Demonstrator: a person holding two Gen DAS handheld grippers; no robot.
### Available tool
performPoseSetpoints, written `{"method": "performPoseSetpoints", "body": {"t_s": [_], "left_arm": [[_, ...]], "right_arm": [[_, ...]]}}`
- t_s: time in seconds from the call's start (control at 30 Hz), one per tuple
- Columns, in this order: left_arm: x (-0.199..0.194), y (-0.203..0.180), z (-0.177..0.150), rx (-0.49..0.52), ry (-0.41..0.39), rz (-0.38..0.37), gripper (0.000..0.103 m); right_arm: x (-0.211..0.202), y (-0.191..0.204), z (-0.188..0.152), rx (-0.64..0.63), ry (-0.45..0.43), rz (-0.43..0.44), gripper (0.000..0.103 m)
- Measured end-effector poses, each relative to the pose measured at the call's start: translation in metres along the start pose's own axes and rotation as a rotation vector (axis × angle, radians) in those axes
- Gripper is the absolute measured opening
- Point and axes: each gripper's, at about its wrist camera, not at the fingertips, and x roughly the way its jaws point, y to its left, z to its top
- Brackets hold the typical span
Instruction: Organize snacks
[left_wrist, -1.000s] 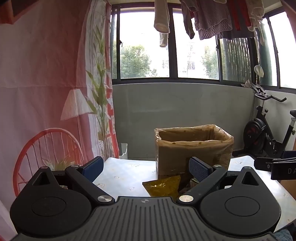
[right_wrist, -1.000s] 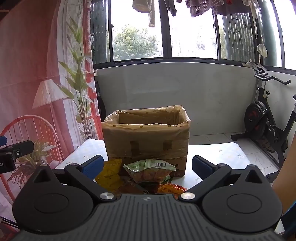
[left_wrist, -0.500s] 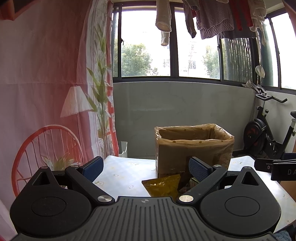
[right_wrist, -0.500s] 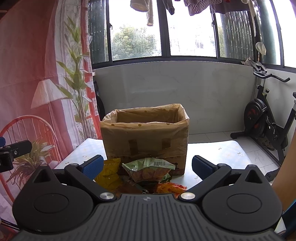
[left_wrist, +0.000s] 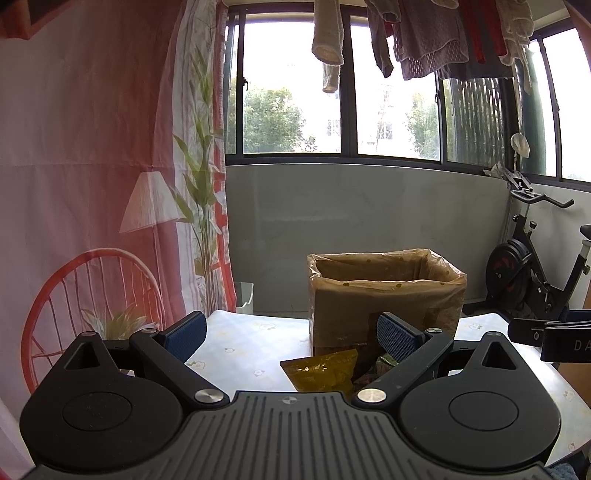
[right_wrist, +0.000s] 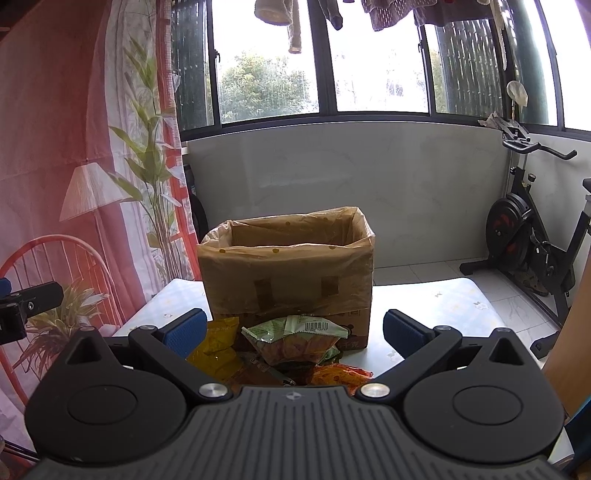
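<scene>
A cardboard box (right_wrist: 288, 273) lined with a brown plastic bag stands on the table; it also shows in the left wrist view (left_wrist: 384, 295). Several snack packets lie in front of it: a green packet with a barcode (right_wrist: 295, 338), a yellow packet (right_wrist: 218, 345) and an orange packet (right_wrist: 340, 374). The yellow packet (left_wrist: 325, 371) shows in the left wrist view too. My right gripper (right_wrist: 291, 328) is open and empty, just short of the packets. My left gripper (left_wrist: 288, 332) is open and empty, left of the box.
The table (left_wrist: 251, 343) has a pale floral cloth. An exercise bike (right_wrist: 532, 236) stands at the right. A printed pink curtain (left_wrist: 92, 184) hangs at the left. A grey wall with windows is behind. Laundry (left_wrist: 443, 33) hangs overhead.
Both grippers have tilted down slightly, so the box sits a little higher in both views. Both stay open and empty.
</scene>
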Motion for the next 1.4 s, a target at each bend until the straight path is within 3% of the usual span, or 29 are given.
{"method": "performPoseSetpoints", "body": {"t_s": [1.4], "left_arm": [[-0.001, 0.0001, -0.0012, -0.009, 0.007, 0.009, 0.1]], "right_arm": [[0.0031, -0.0007, -0.0024, 0.002, 0.008, -0.001, 0.103]]}}
